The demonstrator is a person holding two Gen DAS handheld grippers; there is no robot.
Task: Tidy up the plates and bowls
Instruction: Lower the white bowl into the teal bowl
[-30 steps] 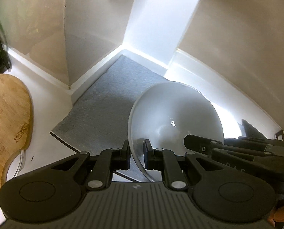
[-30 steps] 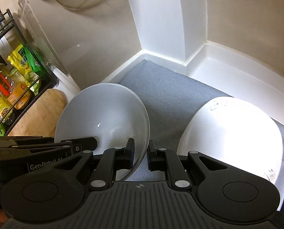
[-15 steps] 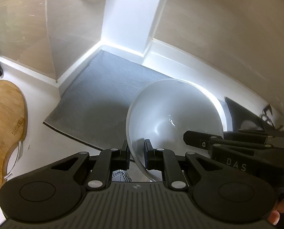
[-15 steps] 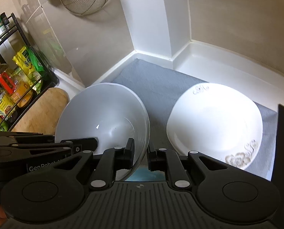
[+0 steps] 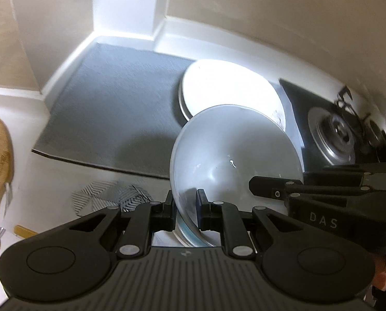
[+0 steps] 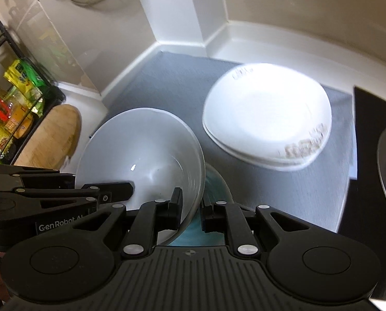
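Both grippers hold one white bowl (image 5: pixel 234 155) by its rim, on opposite sides. My left gripper (image 5: pixel 184 204) is shut on the near rim in the left wrist view. My right gripper (image 6: pixel 191 204) is shut on the rim of the same bowl (image 6: pixel 141 155) in the right wrist view. The bowl is raised above a bluish dish (image 6: pixel 213 181) partly hidden under it. A stack of white square plates (image 6: pixel 268 111) with a brown floral print lies on the grey mat (image 6: pixel 167 85); it also shows in the left wrist view (image 5: pixel 229 88).
A wooden cutting board (image 6: pixel 53 134) lies at the left beside a black wire rack of packets and bottles (image 6: pixel 8 103). A black hob with a steel burner (image 5: pixel 332 132) is at the right. A patterned cloth (image 5: pixel 110 194) lies before the mat. Walls close the corner behind.
Both grippers have pulled back and risen with the bowl. The plate stack and the hob have come into the left wrist view. A bluish dish now shows beneath the bowl.
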